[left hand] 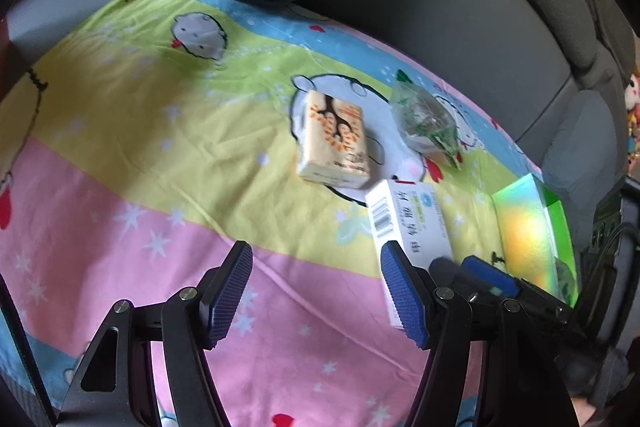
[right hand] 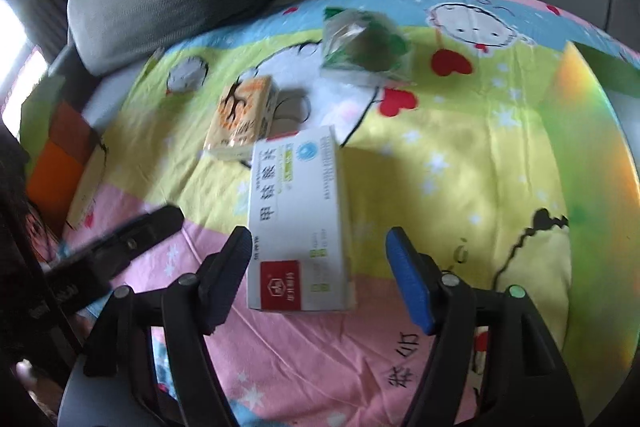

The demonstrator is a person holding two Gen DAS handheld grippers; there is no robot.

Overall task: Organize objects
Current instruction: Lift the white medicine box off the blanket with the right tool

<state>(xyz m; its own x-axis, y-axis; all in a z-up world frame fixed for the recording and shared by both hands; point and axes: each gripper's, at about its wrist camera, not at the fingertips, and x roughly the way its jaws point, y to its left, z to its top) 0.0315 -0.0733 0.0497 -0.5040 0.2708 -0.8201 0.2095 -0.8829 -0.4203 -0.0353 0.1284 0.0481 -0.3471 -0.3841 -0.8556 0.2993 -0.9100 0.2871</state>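
Our right gripper (right hand: 318, 279) has its jaws wide apart, straddling the near end of the white cardboard medicine box (right hand: 298, 223), which lies flat on the cartoon-print cloth (right hand: 440, 187); pads clear of it, nothing gripped. Box long axis runs toward 12 o'clock, so we judge we're lined up for a pinch across its width. Our left gripper (left hand: 316, 291) is equally wide and empty, hovering over pink cloth. At 11 o'clock of the box lies the cream tissue pack with orange tree print (right hand: 242, 117); at 1 o'clock, the clear green-printed plastic bag (right hand: 364, 45). Both untouched, likely next.

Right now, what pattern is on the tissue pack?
Cream with a brown tree and orange leaves; clearest in the left wrist view.
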